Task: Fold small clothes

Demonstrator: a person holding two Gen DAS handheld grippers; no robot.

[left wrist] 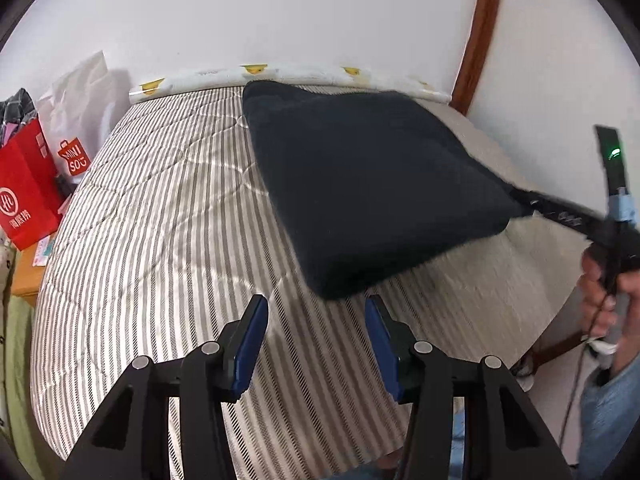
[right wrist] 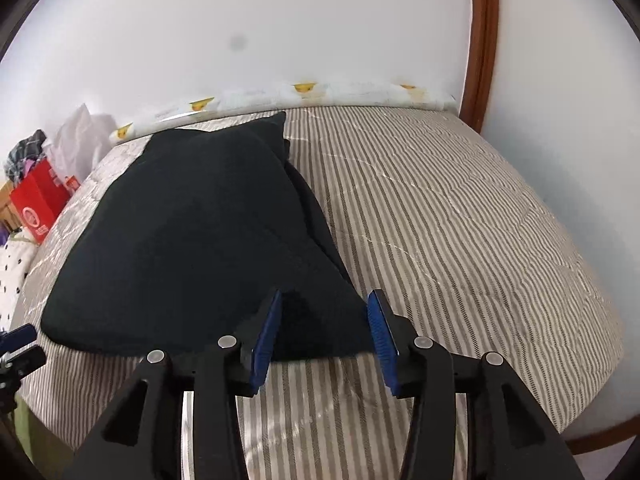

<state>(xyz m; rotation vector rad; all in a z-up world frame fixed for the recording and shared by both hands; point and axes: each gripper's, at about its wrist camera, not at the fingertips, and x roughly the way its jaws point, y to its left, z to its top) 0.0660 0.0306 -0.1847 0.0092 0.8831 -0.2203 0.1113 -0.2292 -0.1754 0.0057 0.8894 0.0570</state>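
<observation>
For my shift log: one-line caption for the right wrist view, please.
Right gripper open at the near corner of the folded black garment on the striped bed.

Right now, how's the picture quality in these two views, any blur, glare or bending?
Left wrist view: the dark folded garment is smeared at its near edge and the striped bed cover streaks beside it, motion blur; the wooden frame bows from the fisheye. Right wrist view: sharper, soft even light, a faint sheen on the cover, dark corners.
</observation>
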